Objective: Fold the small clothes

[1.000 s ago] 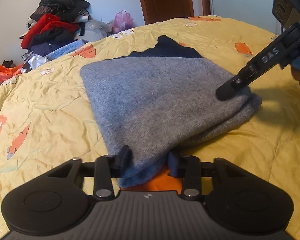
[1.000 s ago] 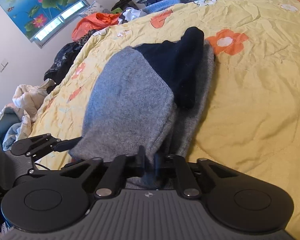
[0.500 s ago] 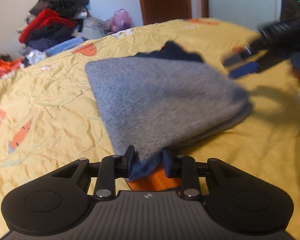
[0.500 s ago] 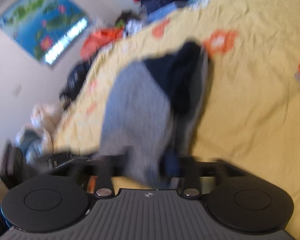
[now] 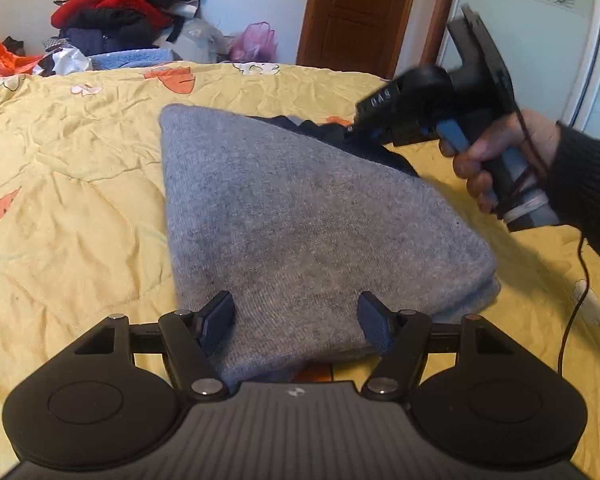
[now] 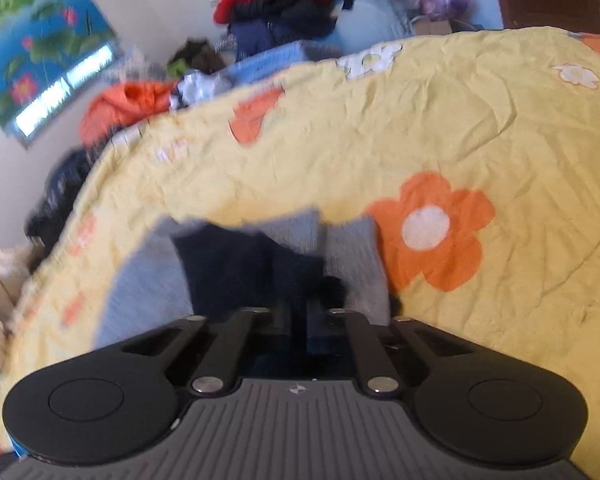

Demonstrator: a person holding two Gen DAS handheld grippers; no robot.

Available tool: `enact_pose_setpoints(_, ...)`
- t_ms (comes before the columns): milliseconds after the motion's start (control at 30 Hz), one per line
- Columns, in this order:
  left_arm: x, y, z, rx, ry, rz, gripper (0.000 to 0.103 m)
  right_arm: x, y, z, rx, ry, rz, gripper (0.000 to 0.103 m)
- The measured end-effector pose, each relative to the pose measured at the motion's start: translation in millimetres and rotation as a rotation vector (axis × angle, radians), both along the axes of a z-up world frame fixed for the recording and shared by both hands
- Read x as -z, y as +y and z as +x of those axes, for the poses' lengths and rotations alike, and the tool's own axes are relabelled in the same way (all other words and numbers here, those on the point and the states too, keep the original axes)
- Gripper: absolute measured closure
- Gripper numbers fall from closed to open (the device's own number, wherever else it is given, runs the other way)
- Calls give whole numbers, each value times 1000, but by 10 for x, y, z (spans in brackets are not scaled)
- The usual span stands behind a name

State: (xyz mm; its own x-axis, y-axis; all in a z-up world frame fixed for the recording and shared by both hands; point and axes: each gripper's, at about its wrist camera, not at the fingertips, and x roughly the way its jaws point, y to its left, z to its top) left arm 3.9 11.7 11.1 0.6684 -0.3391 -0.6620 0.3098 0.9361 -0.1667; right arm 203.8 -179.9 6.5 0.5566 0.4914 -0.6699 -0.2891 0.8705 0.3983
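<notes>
A folded grey knit garment (image 5: pixel 300 216) lies on the yellow flowered bedspread (image 5: pixel 72 208), with a dark navy part (image 5: pixel 380 152) showing at its far edge. My left gripper (image 5: pixel 296 318) is at the garment's near corner. Its jaws are opening and stand wide, the grey cloth lies loose between them, and the pads do not press it. A hand in a dark sleeve (image 5: pixel 488 160) holds my right gripper (image 5: pixel 350 128) at the far right. That gripper (image 6: pixel 300 316) is shut on the navy part (image 6: pixel 236 268), as far as the blurred right wrist view lets me tell.
A heap of red, black and blue clothes (image 5: pixel 116 12) lies beyond the bed's far edge, near a pink bag (image 5: pixel 256 42) and a brown door (image 5: pixel 356 12). A black cable (image 5: pixel 576 300) trails over the bedspread at the right. More clothes (image 6: pixel 128 100) lie under a wall picture (image 6: pixel 44 60).
My left jaws opened and let go of the grey corner. My right gripper released the garment's near right edge, swung to the far side and shut at the navy part.
</notes>
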Motion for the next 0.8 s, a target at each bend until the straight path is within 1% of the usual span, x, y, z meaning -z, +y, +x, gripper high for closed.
enact_pose_setpoints(33, -8, 28, 1, 1, 4, -13, 35, 53, -78, -6, 12, 7, 24, 95)
enact_pose_setpoints(100, -53, 112, 3, -4, 18, -50, 35, 150, -315, -16, 72, 48, 151, 96)
enact_pose_setpoints(133, -91, 176, 2, -17, 21, -77, 34, 178, -377, -71, 85, 54, 193, 95)
enact_pose_setpoints(200, -168, 362, -10, -64, 10, -146, 33, 134, -420, -249, 86, 44, 219, 81)
enact_pose_setpoints(233, -183, 485, 10, -96, 19, -193, 26, 81, -450, -360, 84, 49, 234, 64)
enact_pose_setpoints(267, -157, 624, 48, -128, 46, -256, 23, 26, -501, -483, 73, 50, 267, 39)
enact_pose_setpoints(333, -14, 869, 163, -192, 159, -396, 23, -44, -641, -736, 52, 57, 338, 17)
enact_pose_setpoints(367, 64, 951, 204, -220, 210, -451, 23, -36, -706, -843, 30, 87, 360, 22)
enact_pose_setpoints(400, 107, 997, 207, -227, 221, -490, 24, -6, -747, -930, 9, 125, 363, 27)
enact_pose_setpoints(433, 117, 1006, 191, -227, 217, -511, 24, 23, -778, -1009, 1, 157, 348, 34)
enact_pose_setpoints(467, 131, 994, 189, -220, 228, -531, 24, 54, -799, -1086, -9, 177, 331, 37)
enact_pose_setpoints(533, 158, 927, 181, -192, 246, -569, 24, 143, -772, -1217, -29, 215, 314, 38)
enact_pose_setpoints(567, 162, 883, 192, -182, 250, -572, 24, 197, -733, -1254, -42, 240, 318, 39)
enact_pose_setpoints(600, 152, 833, 195, -174, 246, -561, 25, 222, -694, -1290, -56, 232, 335, 39)
enact_pose_setpoints(633, 150, 801, 225, -169, 247, -552, 30, 251, -648, -1296, -67, 241, 353, 40)
enact_pose_setpoints(667, 161, 772, 243, -167, 264, -544, 58, 271, -605, -1285, -74, 251, 370, 51)
enact_pose_setpoints(700, 181, 742, 287, -164, 303, -532, 76, 293, -546, -1260, -88, 269, 365, 66)
enact_pose_setpoints(733, 197, 704, 322, -166, 323, -506, 85, 324, -478, -1240, -103, 287, 331, 84)
enact_pose_setpoints(800, 117, 669, 282, -163, 300, -467, 90, 309, -413, -1253, -131, 273, 301, 84)
